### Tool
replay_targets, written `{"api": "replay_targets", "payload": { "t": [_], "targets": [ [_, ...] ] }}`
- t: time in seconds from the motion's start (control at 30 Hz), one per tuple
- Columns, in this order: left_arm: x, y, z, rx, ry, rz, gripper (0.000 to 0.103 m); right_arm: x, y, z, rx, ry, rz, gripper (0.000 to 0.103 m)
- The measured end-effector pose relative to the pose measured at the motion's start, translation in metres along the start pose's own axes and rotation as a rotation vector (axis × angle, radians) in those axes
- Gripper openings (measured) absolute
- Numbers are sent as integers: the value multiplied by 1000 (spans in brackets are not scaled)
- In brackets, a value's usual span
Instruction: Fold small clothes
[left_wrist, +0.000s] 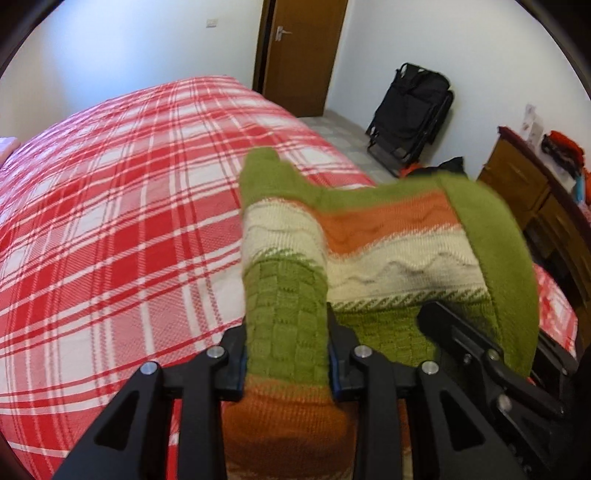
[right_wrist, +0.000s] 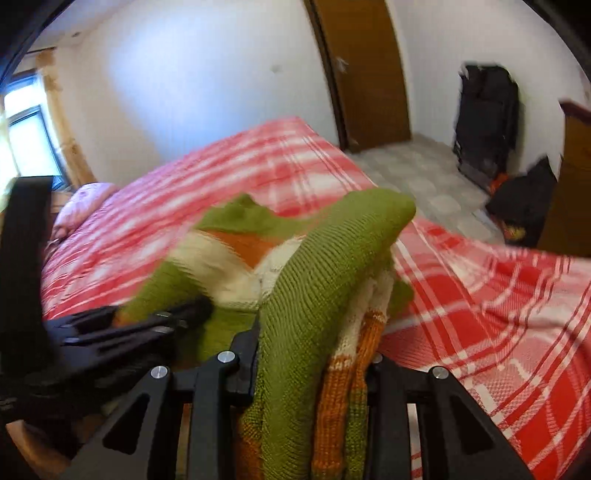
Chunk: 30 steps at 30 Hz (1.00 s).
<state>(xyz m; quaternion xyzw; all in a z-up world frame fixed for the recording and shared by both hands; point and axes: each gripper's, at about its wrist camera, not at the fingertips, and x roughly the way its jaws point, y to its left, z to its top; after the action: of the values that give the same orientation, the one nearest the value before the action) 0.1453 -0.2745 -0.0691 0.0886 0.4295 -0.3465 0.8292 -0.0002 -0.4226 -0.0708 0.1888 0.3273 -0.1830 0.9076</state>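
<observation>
The knitted sweater (left_wrist: 388, 258) hangs above the plaid bed (left_wrist: 129, 221), bunched between both grippers. The left gripper (left_wrist: 287, 354) has its fingers clamped on a green ribbed fold; the right gripper (right_wrist: 314, 373) pinches a thick green and orange wad. The knit looks soft, stretchy and light, and likely to sag, so hems or shoulder seams seem the best places to hold it.

Home bedroom: plaid-covered bed (left_wrist: 129, 203), wooden door (left_wrist: 303, 48).
</observation>
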Motion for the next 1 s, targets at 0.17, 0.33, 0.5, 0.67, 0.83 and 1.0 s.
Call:
{"api": "replay_targets", "payload": {
  "t": [0.17, 0.33, 0.5, 0.67, 0.83, 1.0],
  "targets": [
    [12, 10, -2, -23, 5, 25, 65, 23, -32, 2, 135, 36, 47, 44],
    [19, 18, -4, -68, -6, 65, 94, 26, -52, 6, 239, 67, 123, 54],
    [0, 37, -11, -119, 27, 4, 95, -23, -48, 12, 226, -68, 27, 55],
    [-44, 62, -26, -96, -67, 98, 98, -31, -46, 27, 182, -66, 29, 55],
    [-58, 69, -40, -120, -79, 103, 98, 9, -39, 28, 136, 48, 10, 17],
    [-54, 58, -44, -76, -73, 113, 98, 16, -28, 40, 12, 13, -78, 10]
  ]
}}
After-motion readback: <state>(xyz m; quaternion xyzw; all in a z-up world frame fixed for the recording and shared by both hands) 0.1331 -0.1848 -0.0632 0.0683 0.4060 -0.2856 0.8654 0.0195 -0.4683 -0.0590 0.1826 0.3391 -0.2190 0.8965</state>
